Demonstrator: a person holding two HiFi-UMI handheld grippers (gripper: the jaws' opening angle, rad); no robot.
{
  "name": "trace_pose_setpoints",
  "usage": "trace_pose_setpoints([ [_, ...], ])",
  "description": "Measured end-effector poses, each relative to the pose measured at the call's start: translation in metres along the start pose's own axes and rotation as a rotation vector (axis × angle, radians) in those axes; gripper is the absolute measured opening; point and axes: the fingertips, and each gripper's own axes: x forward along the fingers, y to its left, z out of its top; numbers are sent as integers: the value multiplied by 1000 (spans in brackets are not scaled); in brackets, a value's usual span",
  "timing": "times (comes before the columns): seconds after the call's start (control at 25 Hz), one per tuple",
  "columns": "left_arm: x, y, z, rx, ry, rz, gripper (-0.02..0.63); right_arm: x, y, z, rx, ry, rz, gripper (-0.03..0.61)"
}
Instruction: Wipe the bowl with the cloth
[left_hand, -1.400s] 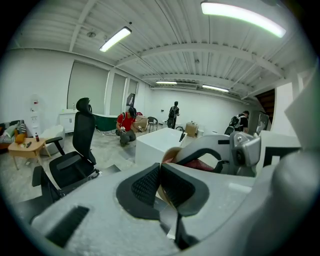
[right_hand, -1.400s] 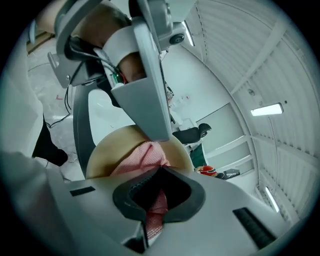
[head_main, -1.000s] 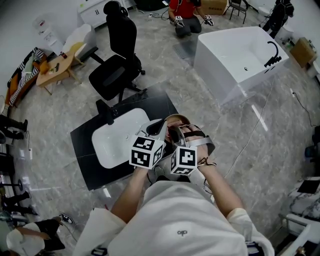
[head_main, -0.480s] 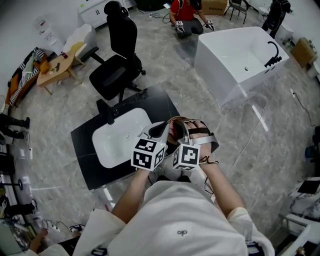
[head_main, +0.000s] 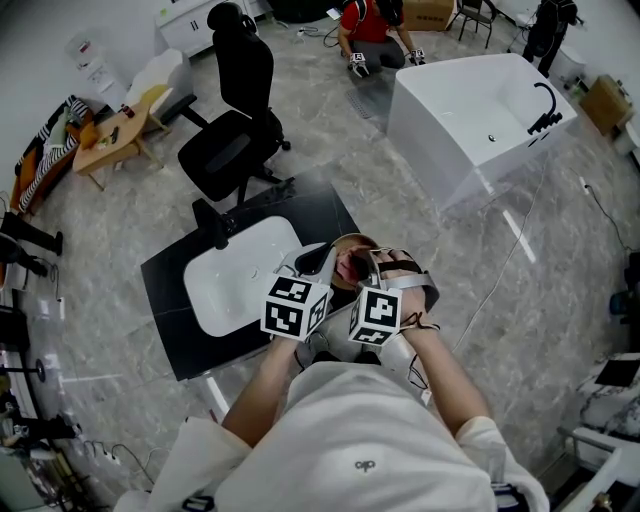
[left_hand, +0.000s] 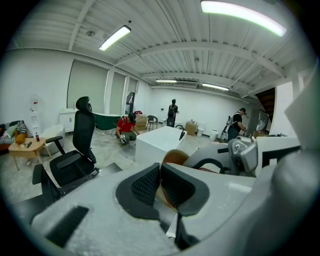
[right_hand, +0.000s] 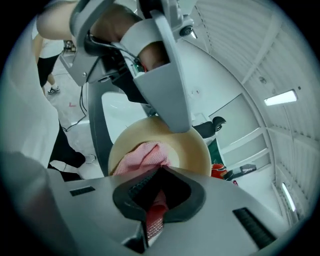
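The bowl (right_hand: 194, 150) is held in the air in front of the person's chest, at the centre of the head view, not resting on any surface. We read this as deliberate: lifted clear, it can be tilted so that its inside faces the wiping tool.

The cloth (right_hand: 145, 154), pink, is bunched against the inner wall of the bowl. In the right gripper view it lies at 9 o'clock inside the bowl, with a tail running back between the fingers.

The left gripper (left_hand: 159, 170) has its fingers clamped on the wall of the bowl. The tan edge passes between the two pads, which stand almost together. We judge that this narrow edge grip steadies the bowl and leaves its inside free.

The right gripper (right_hand: 159, 175) has its fingers clamped on the cloth. Gripping the tail leaves the loose bulk ahead of the fingers, so fabric and not hard plastic meets the bowl.

Both grippers meet close together at the bowl, left from 8 o'clock and right from 5 o'clock in the head view.

The black worktop (head_main: 175, 330) with its white basin (head_main: 235, 280) lies at 9 o'clock of the bowl. An office chair (head_main: 228, 140) stands at 11 o'clock and a white bathtub (head_main: 470, 115) at 1 o'clock, both well apart.
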Motion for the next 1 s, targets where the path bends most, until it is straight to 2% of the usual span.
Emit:
trace_pose_setpoints([
  [0.12, 0, -1, 1, -1, -3, 0, 21, -3, 11, 10, 34, -44, 71, 12],
  [0.32, -2, 3, 2, 0, -6, 4, 21, -2, 15, 21, 53, -78, 64, 12],
  [0.56, -5, 3, 0, -5, 2, -6, 21, 2, 1, 11, -15, -29, -50, 12],
  [0.84, -6, 8, -8, -28, 15, -6, 21, -4, -28, 10, -5, -43, -208, 12],
  [1.0, -8, 9, -5, -22, 1, -7, 21, -2, -26, 12, -4, -44, -204, 12],
])
